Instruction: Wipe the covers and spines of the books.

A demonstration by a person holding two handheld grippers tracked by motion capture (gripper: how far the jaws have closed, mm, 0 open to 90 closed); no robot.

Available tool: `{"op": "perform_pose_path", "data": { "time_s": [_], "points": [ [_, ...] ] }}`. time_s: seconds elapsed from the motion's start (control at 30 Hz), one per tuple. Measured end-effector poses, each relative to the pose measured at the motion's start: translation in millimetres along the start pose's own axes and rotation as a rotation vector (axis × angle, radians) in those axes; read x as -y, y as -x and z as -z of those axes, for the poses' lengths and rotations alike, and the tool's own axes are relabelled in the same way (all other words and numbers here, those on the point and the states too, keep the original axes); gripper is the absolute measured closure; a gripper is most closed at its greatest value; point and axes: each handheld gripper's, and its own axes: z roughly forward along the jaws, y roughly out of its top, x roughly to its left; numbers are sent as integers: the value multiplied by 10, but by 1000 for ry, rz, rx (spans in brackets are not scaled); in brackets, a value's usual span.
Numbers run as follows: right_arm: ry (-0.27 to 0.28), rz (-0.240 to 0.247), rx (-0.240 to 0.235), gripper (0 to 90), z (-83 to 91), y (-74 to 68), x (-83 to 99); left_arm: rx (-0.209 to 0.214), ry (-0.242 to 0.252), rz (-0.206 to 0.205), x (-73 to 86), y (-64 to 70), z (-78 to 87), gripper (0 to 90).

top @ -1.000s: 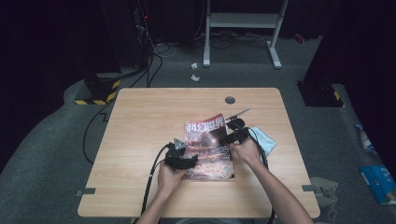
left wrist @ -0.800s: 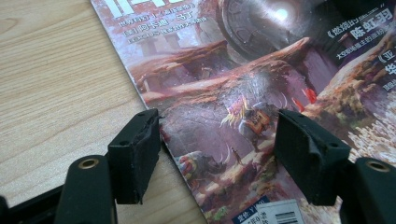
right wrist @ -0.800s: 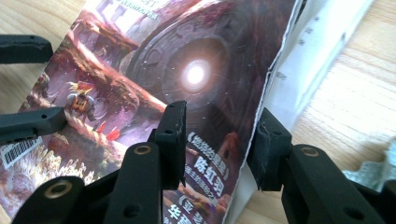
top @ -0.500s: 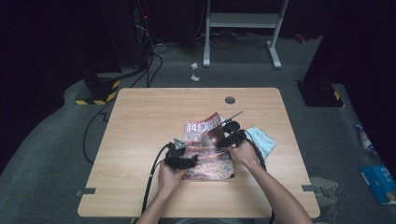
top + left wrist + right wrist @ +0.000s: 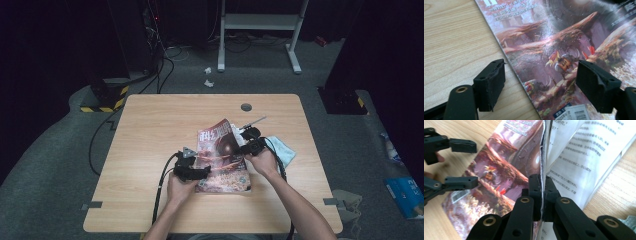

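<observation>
A magazine (image 5: 222, 160) is lying near the middle of the counter (image 5: 150, 130). The left claw (image 5: 192, 170) is sitting at its left edge, the right claw (image 5: 247, 142) at its right edge. A cloth (image 5: 280, 150) is lying just right of the magazine, behind the right claw.

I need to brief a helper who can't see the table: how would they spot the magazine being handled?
On the wooden table, look near its middle, between the two hands. The magazine has a glossy reddish fantasy-art cover, which the right hand-held gripper lifts by its edge; the pale cloth beside it is plain.
</observation>
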Motion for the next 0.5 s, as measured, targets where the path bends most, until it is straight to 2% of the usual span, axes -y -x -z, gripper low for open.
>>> {"op": "perform_pose_path", "data": {
  "time_s": [0.13,0.33,0.5],
  "points": [
    [18,22,-12,882,87,-69,-23,13,-2,14,-1,-30,10,210],
    [20,48,-13,883,194,-126,-56,25,1,13,-1,-40,2,174],
    [30,73,-20,883,308,-231,-90,42,2,11,-5,-58,2,156]
  ]
}}
